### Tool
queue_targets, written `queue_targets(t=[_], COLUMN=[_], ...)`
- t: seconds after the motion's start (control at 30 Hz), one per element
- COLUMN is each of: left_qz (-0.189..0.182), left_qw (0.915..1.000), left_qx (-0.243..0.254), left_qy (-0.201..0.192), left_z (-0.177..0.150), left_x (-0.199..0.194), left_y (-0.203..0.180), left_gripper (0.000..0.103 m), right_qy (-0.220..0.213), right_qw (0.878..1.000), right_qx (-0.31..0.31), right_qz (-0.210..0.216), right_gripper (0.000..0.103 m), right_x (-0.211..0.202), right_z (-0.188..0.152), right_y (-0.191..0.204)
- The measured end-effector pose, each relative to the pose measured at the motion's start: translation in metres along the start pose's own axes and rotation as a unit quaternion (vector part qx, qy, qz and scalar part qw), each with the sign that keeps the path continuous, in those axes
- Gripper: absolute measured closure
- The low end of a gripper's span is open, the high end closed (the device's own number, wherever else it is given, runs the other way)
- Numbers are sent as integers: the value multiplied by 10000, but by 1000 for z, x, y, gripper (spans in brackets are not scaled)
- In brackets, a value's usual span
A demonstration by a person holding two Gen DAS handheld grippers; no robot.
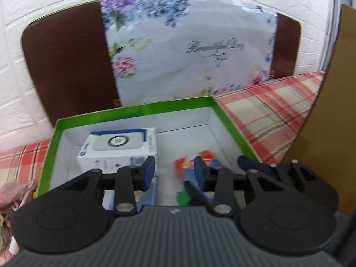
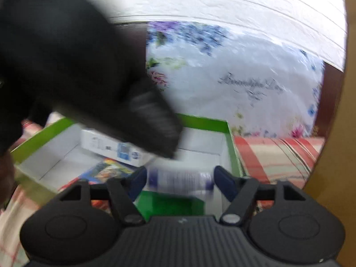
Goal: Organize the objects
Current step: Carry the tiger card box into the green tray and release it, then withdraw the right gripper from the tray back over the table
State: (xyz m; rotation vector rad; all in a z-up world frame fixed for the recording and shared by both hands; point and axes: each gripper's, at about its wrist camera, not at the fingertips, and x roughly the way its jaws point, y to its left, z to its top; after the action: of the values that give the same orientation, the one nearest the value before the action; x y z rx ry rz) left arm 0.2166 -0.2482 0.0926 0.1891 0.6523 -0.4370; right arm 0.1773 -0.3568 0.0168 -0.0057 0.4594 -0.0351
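Evidently the right gripper (image 2: 180,178) is the one carrying something: between its blue pads (image 2: 223,179) sits a blurred, purple-and-white cylindrical item, perhaps a small bottle (image 2: 180,179), lying crosswise so that each end meets a pad. The jaws stand fairly wide and appear closed on its ends, though motion blur makes the contact hard to confirm. Holding it by the ends keeps it level for setting down flat, I judge.

Just beyond and below lies the green-rimmed cardboard box (image 2: 204,120) with a white interior, so the bottle hangs over the box's near right part, where bare floor remains. Further left inside are a white carton (image 2: 106,146) and a colourful flat packet (image 2: 106,169); these fill the left side, which likely explains aiming right.

The left gripper (image 1: 174,166) hovers over the same box with its jaws partly apart and nothing between them; a red-and-blue packet (image 1: 184,164) lies on the floor beneath, apart from the pads. It seems to be waiting out of the way.

Outward, the box rests on a red plaid cloth (image 1: 267,111), with a floral cushion (image 1: 189,49) against a white wall behind.
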Motion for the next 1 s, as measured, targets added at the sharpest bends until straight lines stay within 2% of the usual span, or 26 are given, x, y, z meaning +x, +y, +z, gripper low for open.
queue_targets(t=[0.13, 0.33, 0.5, 0.67, 1.0], left_qz=[576, 782, 890, 907, 1109], left_qw=[9983, 9967, 9958, 9956, 9910], left_qx=[46, -39, -38, -139, -692], left_qy=[-4, 219, 190, 209, 282], left_z=[-13, -36, -56, -73, -111], left_x=[-17, -42, -70, -92, -127], left_y=[8, 18, 24, 35, 87], left_gripper=[59, 57, 54, 53, 49], right_qy=[-235, -365, -238, -131, 192], right_qw=[9997, 9978, 9964, 9969, 9939], right_qx=[43, 538, 746, 639, 70], right_qz=[0, 143, 330, 437, 1087], right_gripper=[35, 34, 34, 33, 31], right_x=[-25, -58, -91, -123, -128], right_z=[-14, -21, -26, -33, -36], right_y=[3, -9, -12, 7, 71])
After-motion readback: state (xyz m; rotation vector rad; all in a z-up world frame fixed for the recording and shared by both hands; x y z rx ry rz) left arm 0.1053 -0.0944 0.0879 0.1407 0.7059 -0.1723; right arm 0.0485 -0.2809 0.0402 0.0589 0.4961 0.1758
